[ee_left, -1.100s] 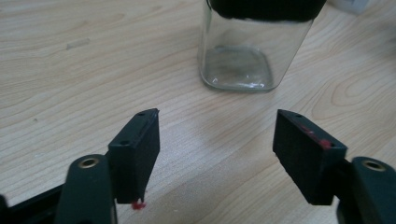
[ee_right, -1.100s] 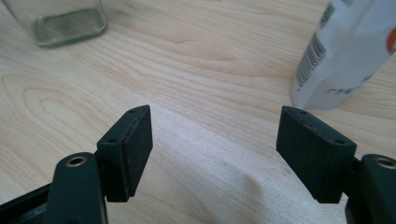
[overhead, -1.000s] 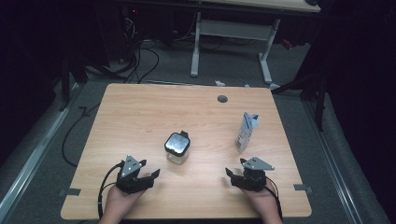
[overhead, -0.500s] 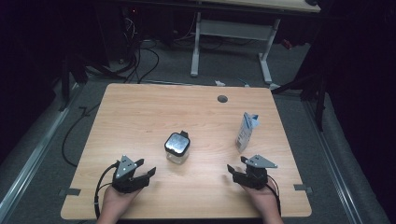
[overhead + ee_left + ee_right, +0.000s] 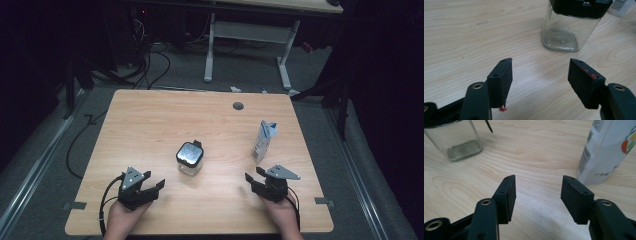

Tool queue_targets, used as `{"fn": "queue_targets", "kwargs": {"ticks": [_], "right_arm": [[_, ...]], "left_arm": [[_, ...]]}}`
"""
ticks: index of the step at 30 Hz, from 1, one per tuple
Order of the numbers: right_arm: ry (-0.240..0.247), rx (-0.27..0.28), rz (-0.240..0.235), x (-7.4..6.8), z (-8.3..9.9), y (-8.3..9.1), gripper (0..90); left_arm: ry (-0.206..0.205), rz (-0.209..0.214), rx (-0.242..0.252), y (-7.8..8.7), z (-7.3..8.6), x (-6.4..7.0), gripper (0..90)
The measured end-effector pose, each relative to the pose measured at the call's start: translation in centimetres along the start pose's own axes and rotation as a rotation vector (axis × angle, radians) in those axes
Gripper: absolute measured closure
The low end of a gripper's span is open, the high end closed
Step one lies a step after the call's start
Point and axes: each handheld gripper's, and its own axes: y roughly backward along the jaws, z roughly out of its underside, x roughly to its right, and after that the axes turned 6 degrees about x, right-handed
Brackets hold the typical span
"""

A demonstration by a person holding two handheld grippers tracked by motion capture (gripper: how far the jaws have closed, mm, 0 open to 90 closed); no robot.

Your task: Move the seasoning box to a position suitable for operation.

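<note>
So I've got both grippers parked at the near edge of the desk, fingers spread wide, holding nothing. Left gripper sits near-left of the glass jar, mid-desk with its black lid on. Right gripper is just near the upright carton.

A square clear glass jar with a black lid stands upright mid-counter, empty. A white carton stands upright well to its right, near the edge.
</note>
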Motion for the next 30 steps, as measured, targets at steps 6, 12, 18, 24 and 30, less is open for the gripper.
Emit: {"fn": "queue_targets", "kwargs": {"ticks": [6, 12, 18, 24, 30], "right_arm": [[0.050, -0.002, -0.009, -0.7, 0.0, 0.3, 51.4], [0.068, -0.003, -0.022, -1.0, 0.0, 0.0, 50.8], [0.076, 0.002, -0.029, -1.0, 0.0, 0.0, 50.8], [0.092, -0.007, -0.029, -1.3, 0.2, -0.1, 48.5], [0.098, -0.016, -0.034, -1.3, 0.4, -0.5, 49.6]], "left_arm": [[-0.047, 0.013, 0.029, -0.1, -0.1, 0.5, 44.2], [-0.026, 0.010, 0.058, -1.1, -0.4, 0.2, 56.2], [-0.012, -0.037, 0.025, -4.0, -1.6, -1.0, 66.0], [-0.034, -0.057, 0.014, -5.6, -2.1, -0.9, 71.3], [-0.013, -0.064, 0.027, -7.5, -2.6, -0.5, 89.0]]}}
